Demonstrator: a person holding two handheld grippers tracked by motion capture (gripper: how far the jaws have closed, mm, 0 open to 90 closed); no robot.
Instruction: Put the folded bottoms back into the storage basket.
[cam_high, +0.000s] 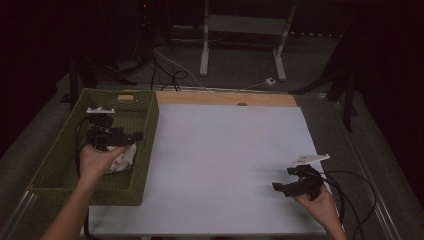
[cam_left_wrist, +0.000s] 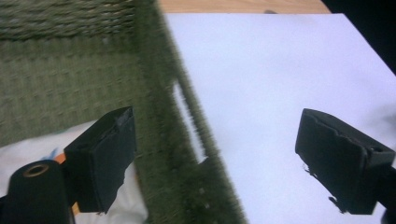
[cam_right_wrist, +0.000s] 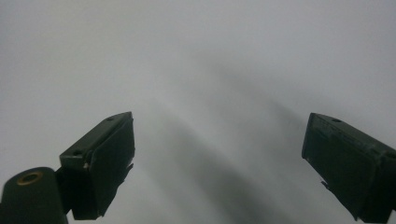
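From the high view, your left gripper (cam_high: 131, 136) hangs over the green woven basket (cam_high: 60, 172) at the left of the table, with its jaws pointing toward the basket's right wall. Under your left hand (cam_high: 99, 159) lies a white packet (cam_high: 123, 158) with some printing, on the basket floor near the right wall. The jaws hold nothing. Your right gripper (cam_high: 279, 187) rests low over the white sheet (cam_high: 225, 165) at the near right, well apart from the basket.

In the left gripper view, the left gripper (cam_left_wrist: 215, 158) has its jaws standing wide and empty; they have no contact with the white packet (cam_left_wrist: 32, 149), which shows behind the left jaw. The basket wall (cam_left_wrist: 187, 154) runs right between the two jaws. The picture is blurred here. The risk, I think, is this: if you lower or close now, one jaw can hit the rim or catch the weave, and the basket can slide or tip. Also the trailing cable may drag on the packet.

In the right gripper view, the right gripper (cam_right_wrist: 217, 163) is open wide too, with nothing between the jaws, over the plain white sheet (cam_right_wrist: 196, 70). I see little danger on this side.
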